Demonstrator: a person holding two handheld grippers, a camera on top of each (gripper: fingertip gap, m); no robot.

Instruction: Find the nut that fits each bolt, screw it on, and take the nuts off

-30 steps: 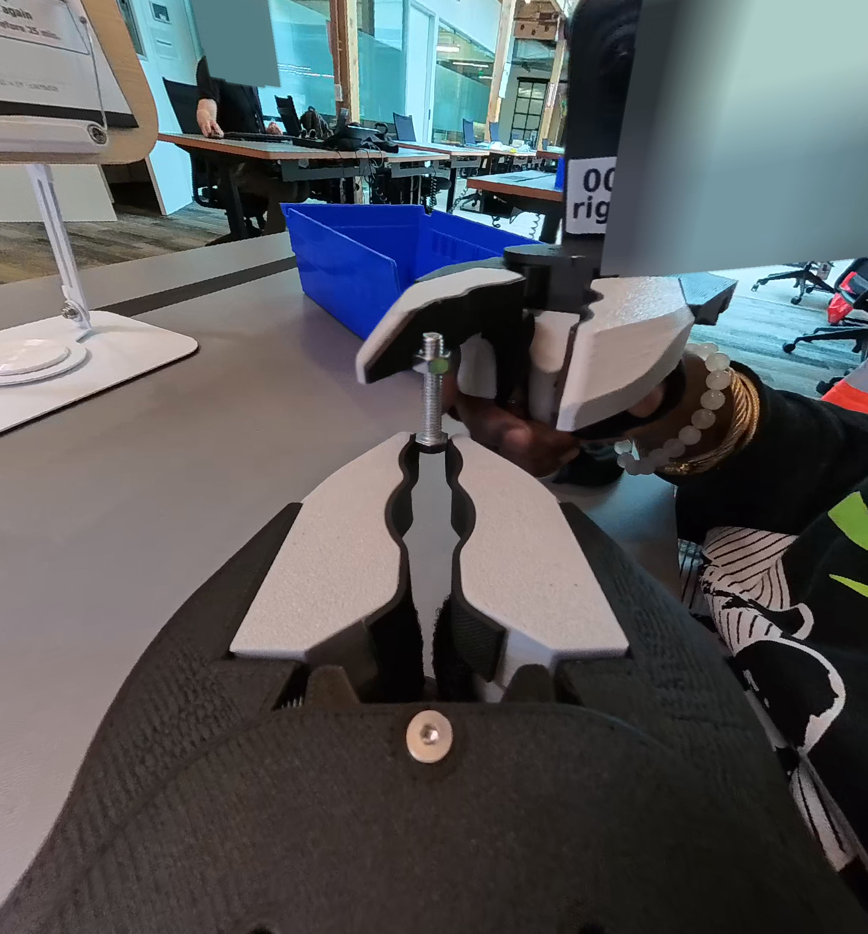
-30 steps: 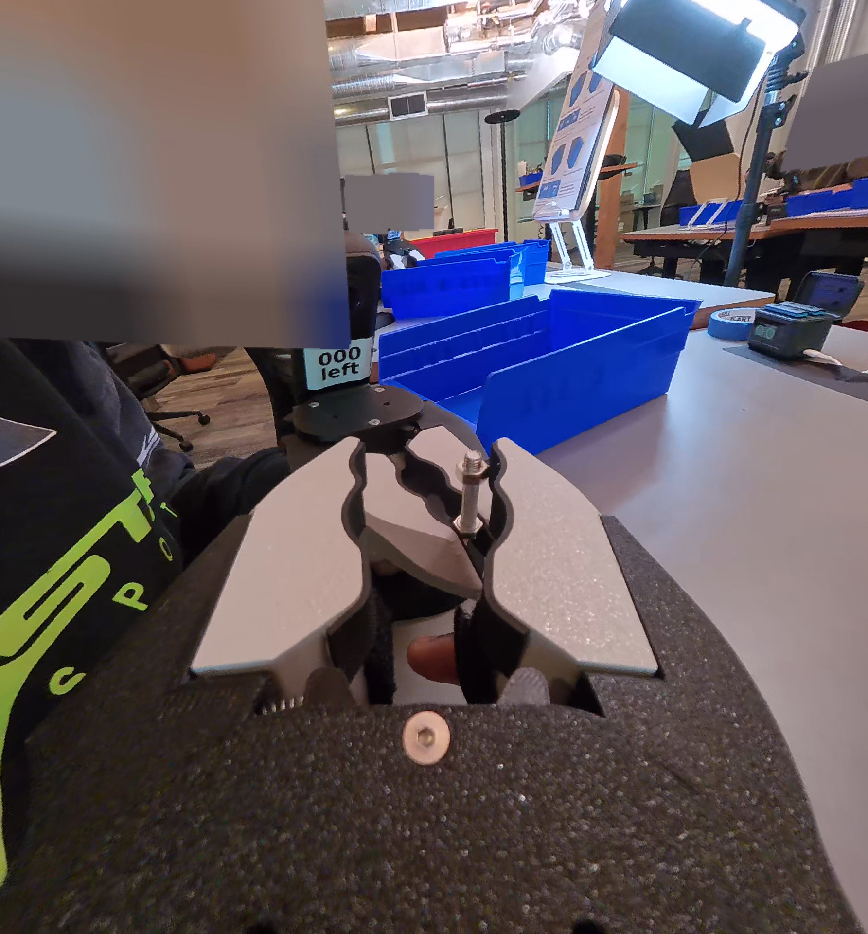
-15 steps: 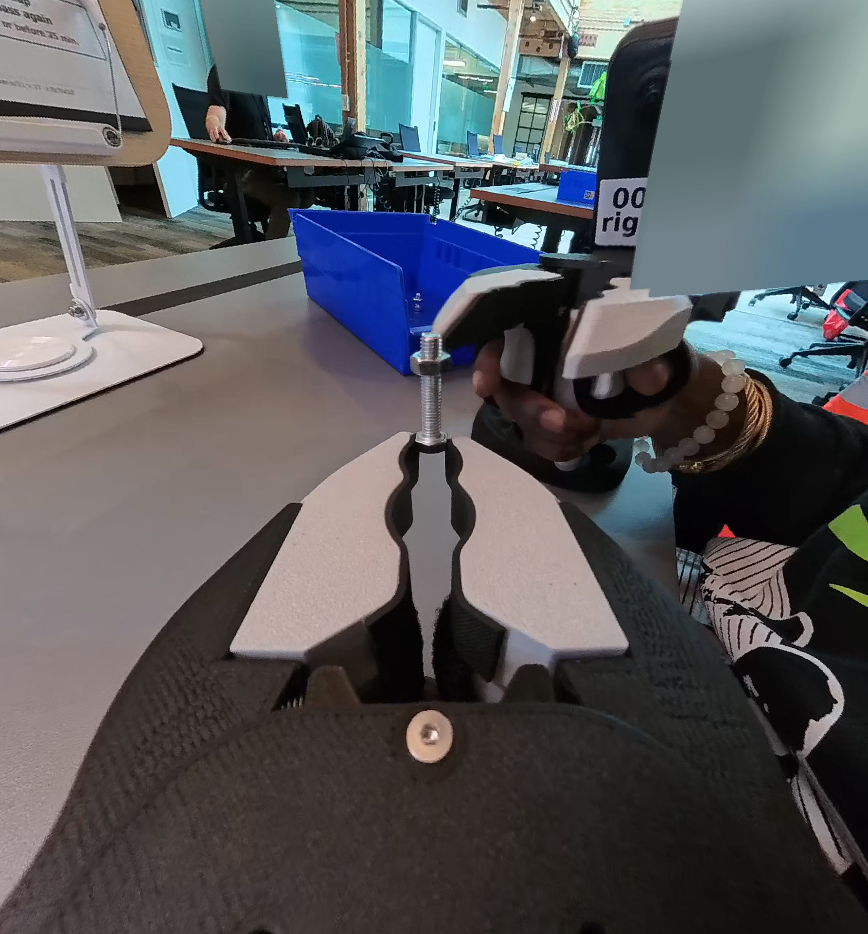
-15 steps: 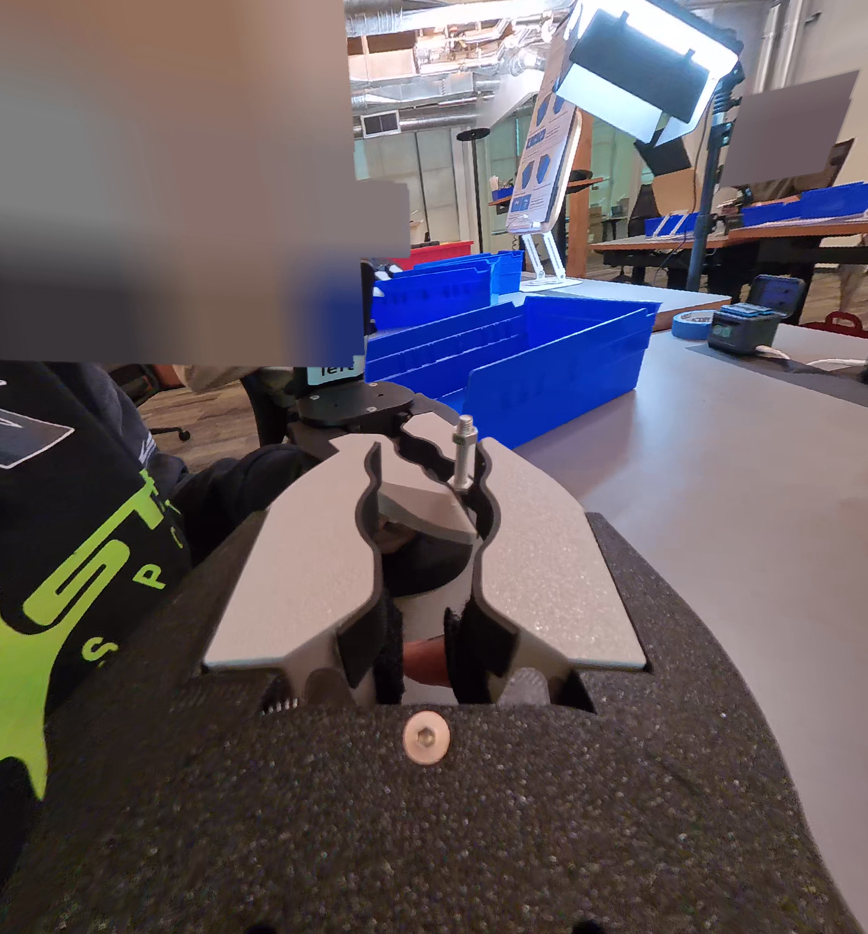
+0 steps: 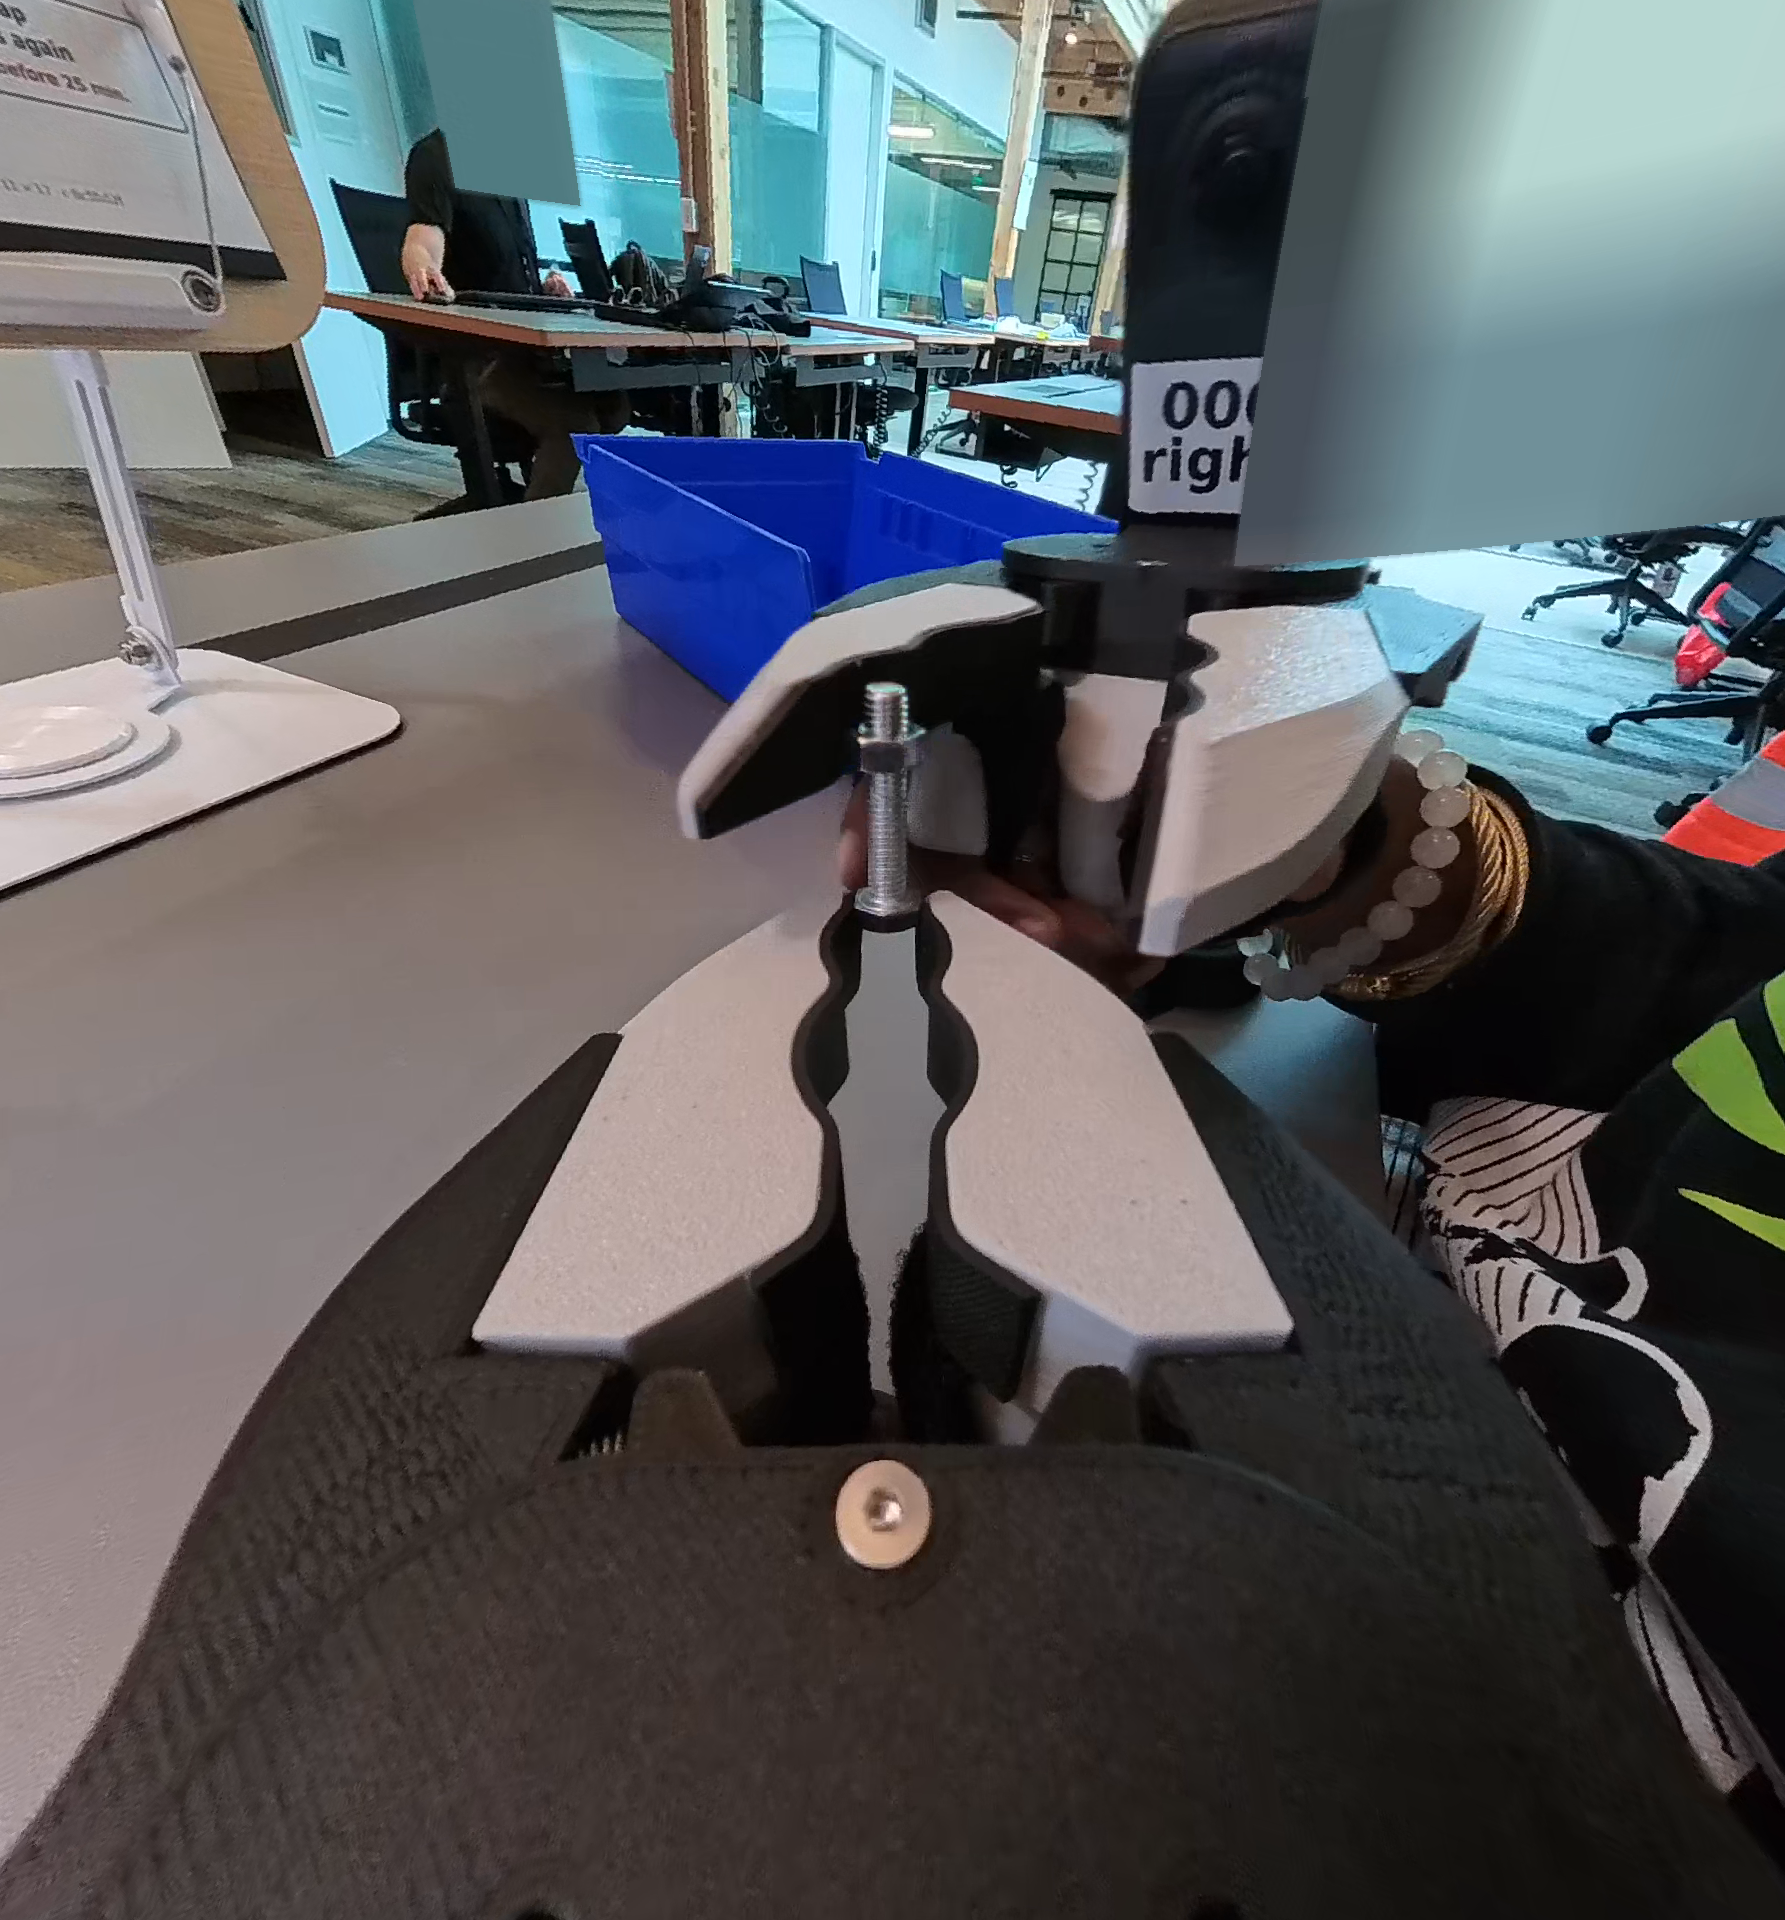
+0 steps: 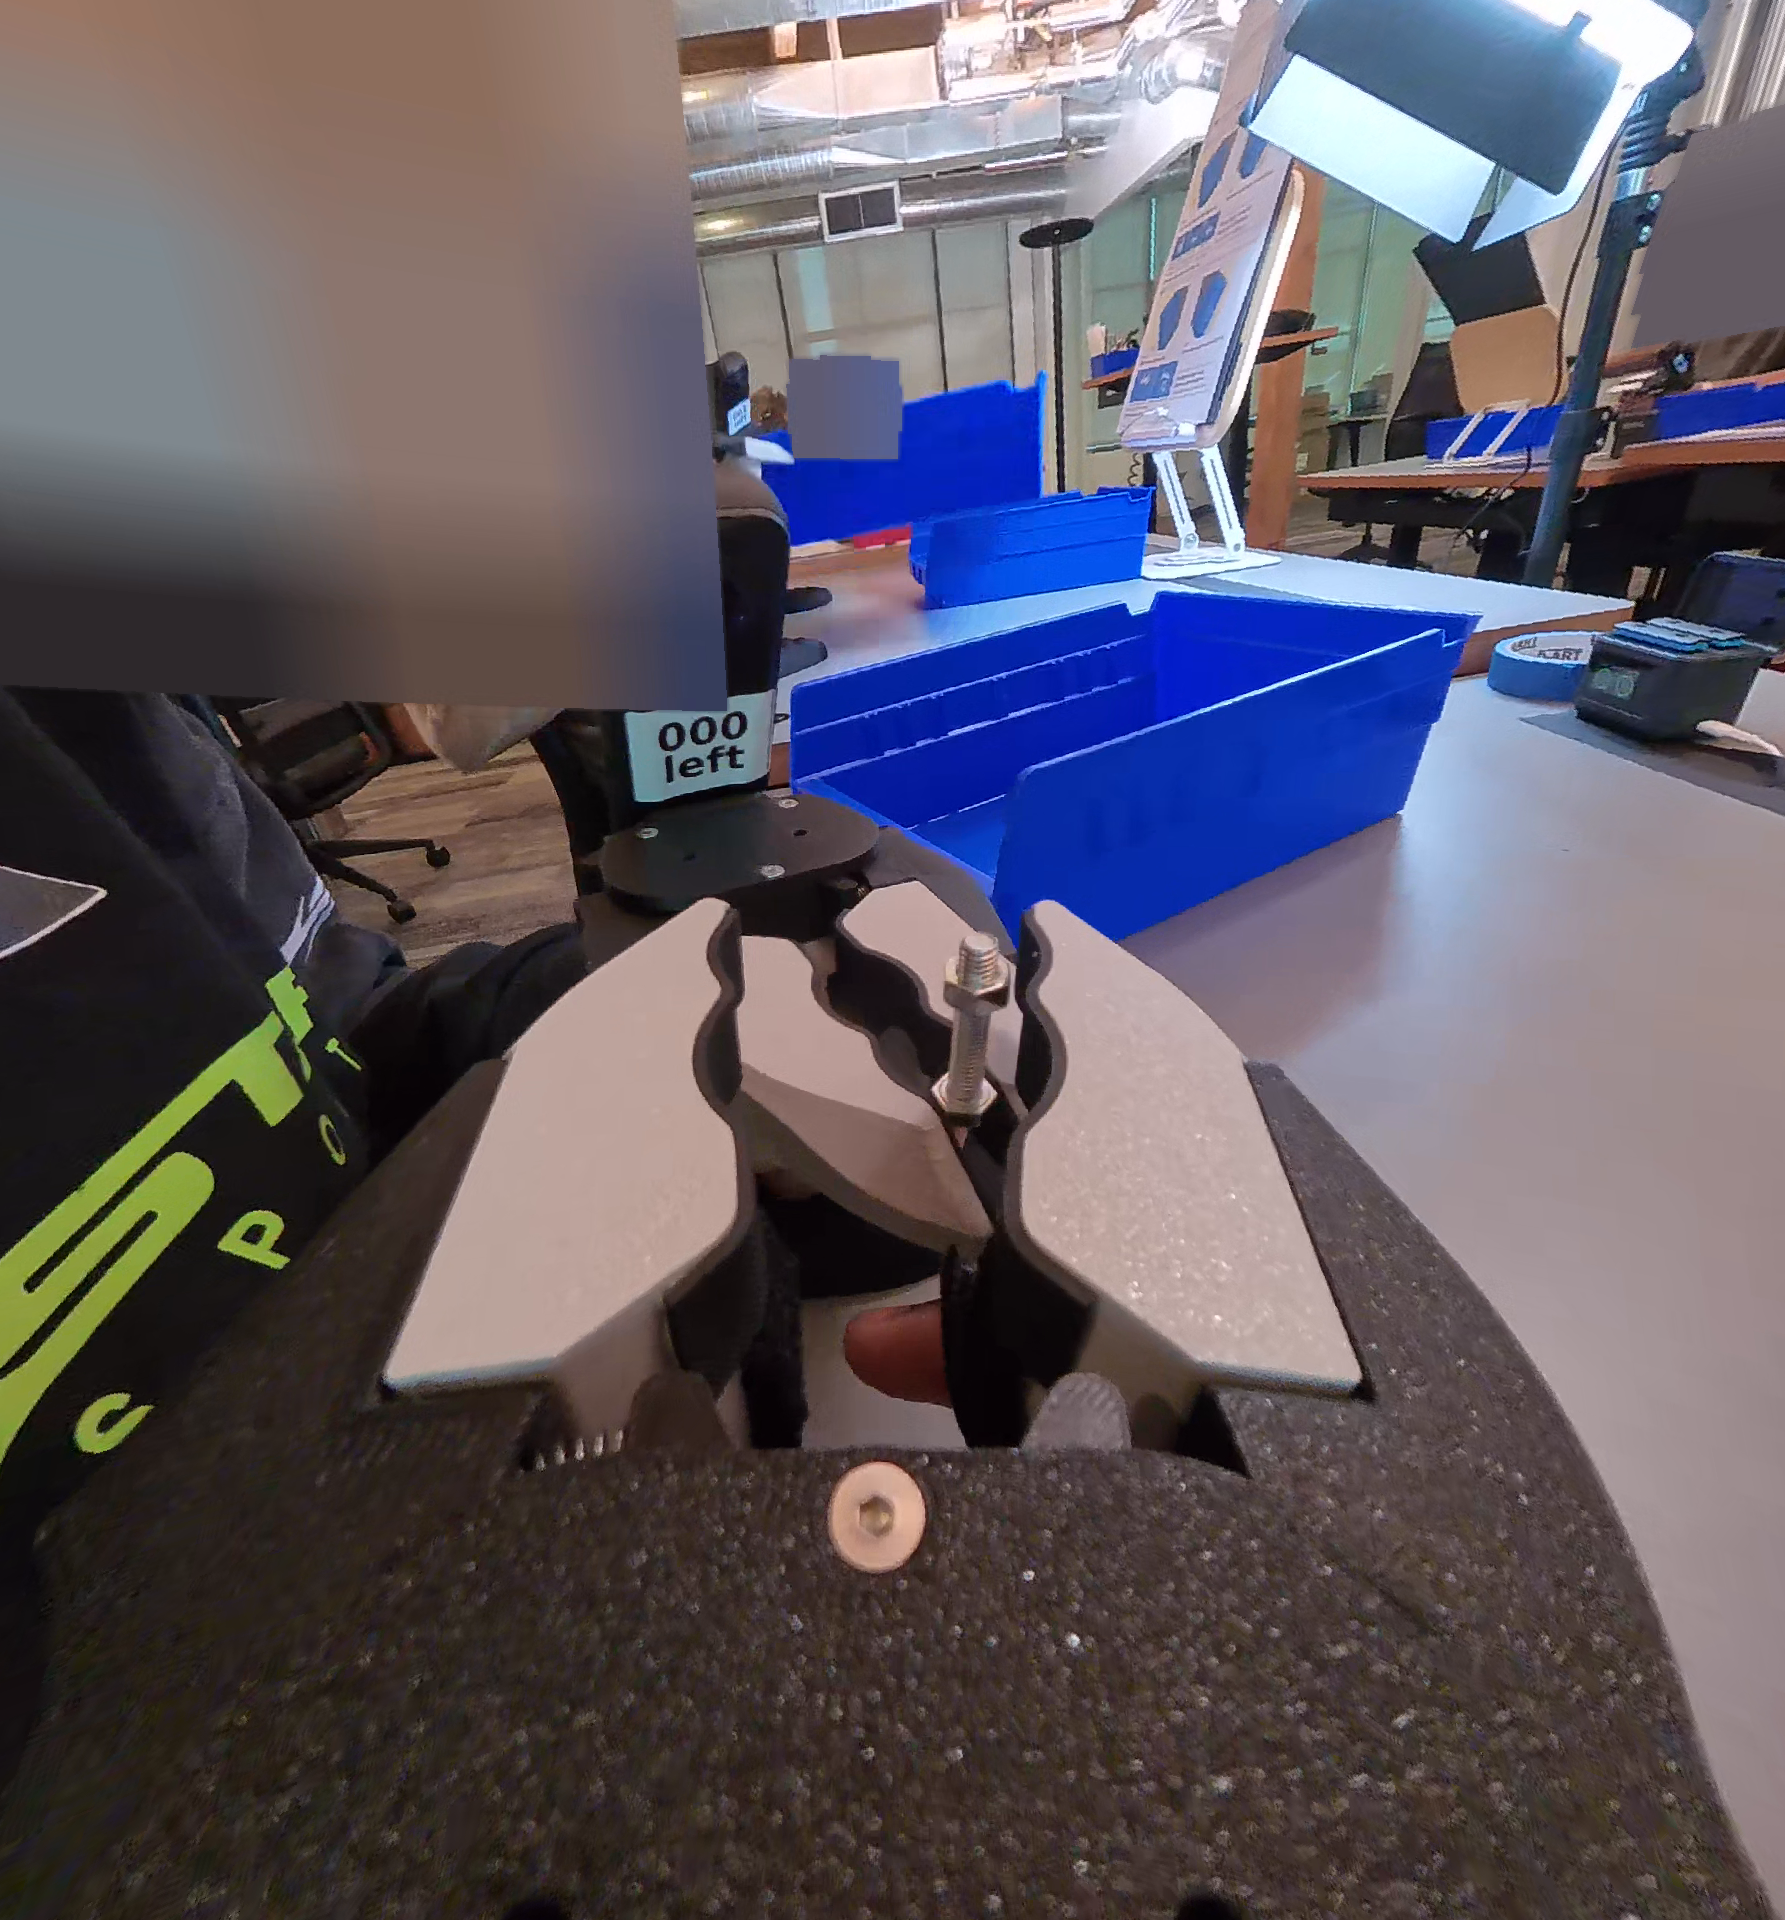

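Right gripper [image 5: 815,769] back in around nut [image 5: 890,746] after pulling away | jaws spread, not clamping | left gripper [image 5: 883,914] clamped on upright bolt [image 5: 888,821] head | nut near tip

Left gripper [image 5: 884,925] clamping an upright bolt [image 5: 886,821] by its head, with the right gripper [image 5: 981,821] at the nut [image 5: 888,750].

The left gripper's two grey fingers [image 5: 701,1132] converge at their tips on the bolt's hexagonal head, so that the threaded shank stands vertically just ahead of them. A hex nut sits near the top of the shank, a few threads showing above it. The right gripper, held in a hand [image 5: 1033,914] wearing a pale bead bracelet [image 5: 1407,862], reaches in from ahead and to the right; its jaws stand apart, one finger passing behind the nut. A blue bin [image 5: 722,592] rests on the grey table [image 5: 275,1018] farther ahead, and a white stand base [image 5: 129,758] lies ahead to the left.
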